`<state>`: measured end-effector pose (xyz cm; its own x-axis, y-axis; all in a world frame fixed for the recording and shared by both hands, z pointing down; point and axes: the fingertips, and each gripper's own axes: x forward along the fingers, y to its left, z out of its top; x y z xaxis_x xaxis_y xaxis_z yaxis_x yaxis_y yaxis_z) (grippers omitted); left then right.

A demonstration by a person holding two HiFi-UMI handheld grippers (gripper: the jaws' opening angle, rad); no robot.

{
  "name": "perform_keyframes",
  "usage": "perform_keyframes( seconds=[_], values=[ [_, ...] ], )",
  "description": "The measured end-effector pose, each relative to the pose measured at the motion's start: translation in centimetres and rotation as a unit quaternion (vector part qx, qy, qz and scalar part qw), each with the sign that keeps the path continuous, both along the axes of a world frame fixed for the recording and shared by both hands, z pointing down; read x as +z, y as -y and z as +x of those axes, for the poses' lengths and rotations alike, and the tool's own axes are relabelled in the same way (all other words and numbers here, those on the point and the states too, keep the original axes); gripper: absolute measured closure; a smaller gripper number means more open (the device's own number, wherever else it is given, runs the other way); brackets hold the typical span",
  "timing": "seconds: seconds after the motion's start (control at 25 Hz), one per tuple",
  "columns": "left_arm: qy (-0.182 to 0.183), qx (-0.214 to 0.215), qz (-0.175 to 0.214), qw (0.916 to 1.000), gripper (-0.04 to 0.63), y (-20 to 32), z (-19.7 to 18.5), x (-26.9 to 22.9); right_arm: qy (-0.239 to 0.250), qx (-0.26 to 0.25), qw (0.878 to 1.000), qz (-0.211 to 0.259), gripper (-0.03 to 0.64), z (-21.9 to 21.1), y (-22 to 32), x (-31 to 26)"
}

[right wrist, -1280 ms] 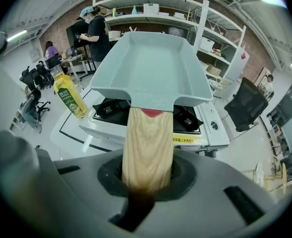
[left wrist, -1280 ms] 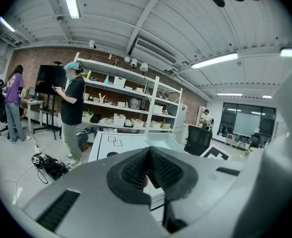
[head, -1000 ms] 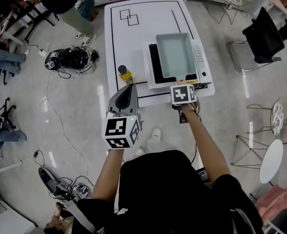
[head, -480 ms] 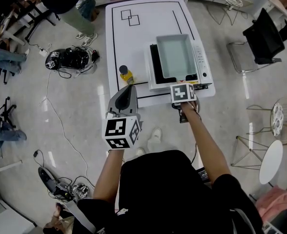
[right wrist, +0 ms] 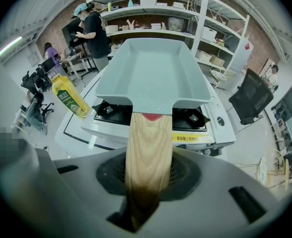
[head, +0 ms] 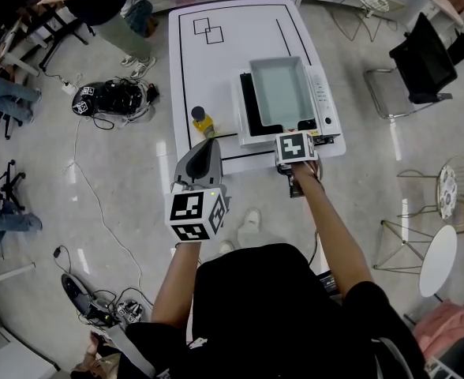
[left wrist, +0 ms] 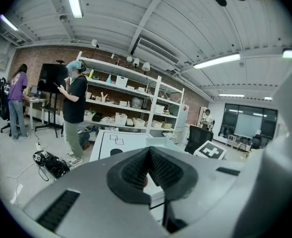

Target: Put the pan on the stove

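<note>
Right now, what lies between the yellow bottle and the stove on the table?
Nothing stands there: only bare white table top separates the bottle from the stove. The head view shows this.

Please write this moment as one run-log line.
light-blue rectangular pan on white tabletop stove | right claw just opening, wooden handle between its jaws | left claw shut, empty

Head view steeply downward, all views share table [head: 232, 46]
</note>
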<state>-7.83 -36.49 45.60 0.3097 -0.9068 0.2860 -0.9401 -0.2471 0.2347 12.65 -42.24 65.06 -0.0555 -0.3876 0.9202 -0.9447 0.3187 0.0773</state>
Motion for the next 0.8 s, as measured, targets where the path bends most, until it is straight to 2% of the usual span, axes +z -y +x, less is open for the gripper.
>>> perform_keyframes(
  seconds=[0.32, 0.8],
  values=[
    [-0.002, 0.001, 0.006, 1.0000, 0.586, -0.5, -0.2, -0.4, 0.018, 0.025, 1.000, 0.006, 0.494, 0.1, -0.3, -1.1],
    [0.001, 0.011, 0.021, 0.9997, 0.586, -1.6, -0.2, -1.8, 0.014, 0.022, 0.998, 0.055, 0.449, 0.3, 0.7, -4.6]
  ],
)
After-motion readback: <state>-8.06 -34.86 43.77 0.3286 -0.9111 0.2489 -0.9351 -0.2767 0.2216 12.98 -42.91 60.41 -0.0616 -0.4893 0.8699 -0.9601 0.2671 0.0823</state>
